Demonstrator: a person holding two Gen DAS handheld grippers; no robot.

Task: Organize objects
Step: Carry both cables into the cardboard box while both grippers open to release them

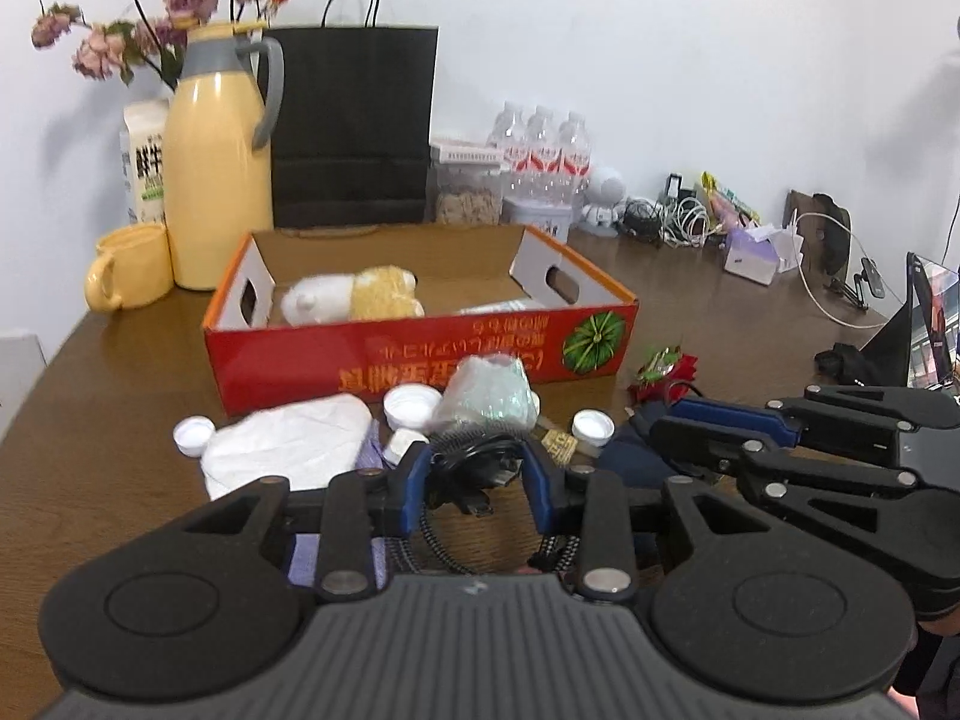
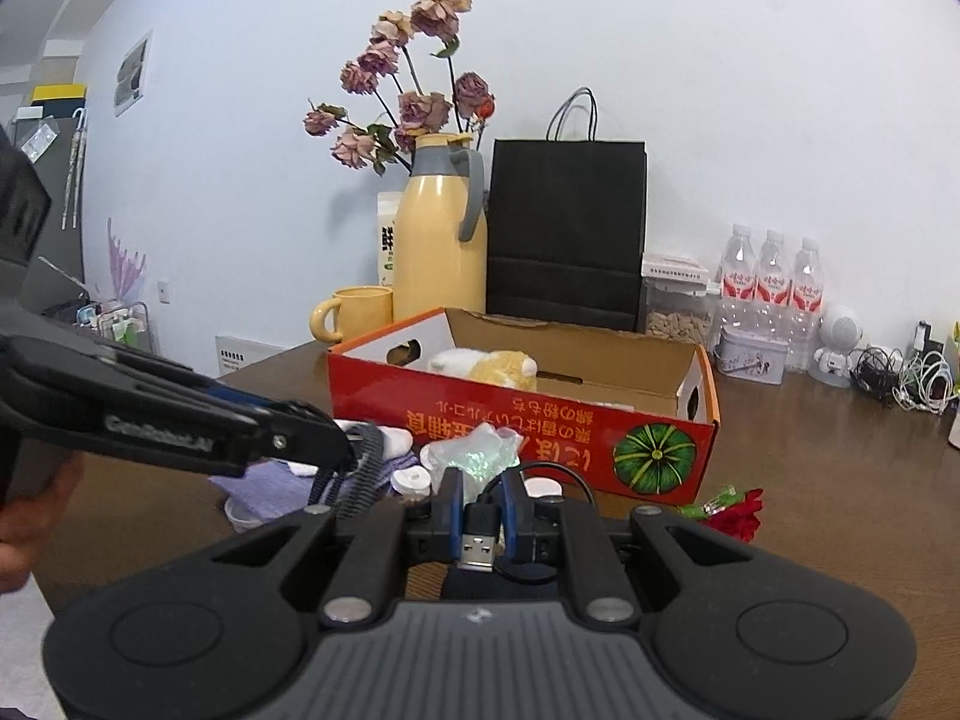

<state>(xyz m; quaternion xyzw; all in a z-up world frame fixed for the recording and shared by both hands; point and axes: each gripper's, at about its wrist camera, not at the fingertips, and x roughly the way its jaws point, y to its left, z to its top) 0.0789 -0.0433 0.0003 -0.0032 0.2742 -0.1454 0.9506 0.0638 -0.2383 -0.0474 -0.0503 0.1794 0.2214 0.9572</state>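
The right gripper [image 2: 480, 507] was nearly closed, pinching a USB plug [image 2: 480, 540], its black cord partly hidden behind the fingers. The left gripper [image 1: 477, 480] stood partly open around a coiled braided cable [image 1: 474, 468] (contact unclear). Both hovered before the red box [image 1: 420, 354], above cluttered table [image 1: 120, 372].

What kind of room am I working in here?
Probably a home or small office desk against a wall: a wooden table with a yellow thermos, tangled charger cables, and a laptop at the edge.
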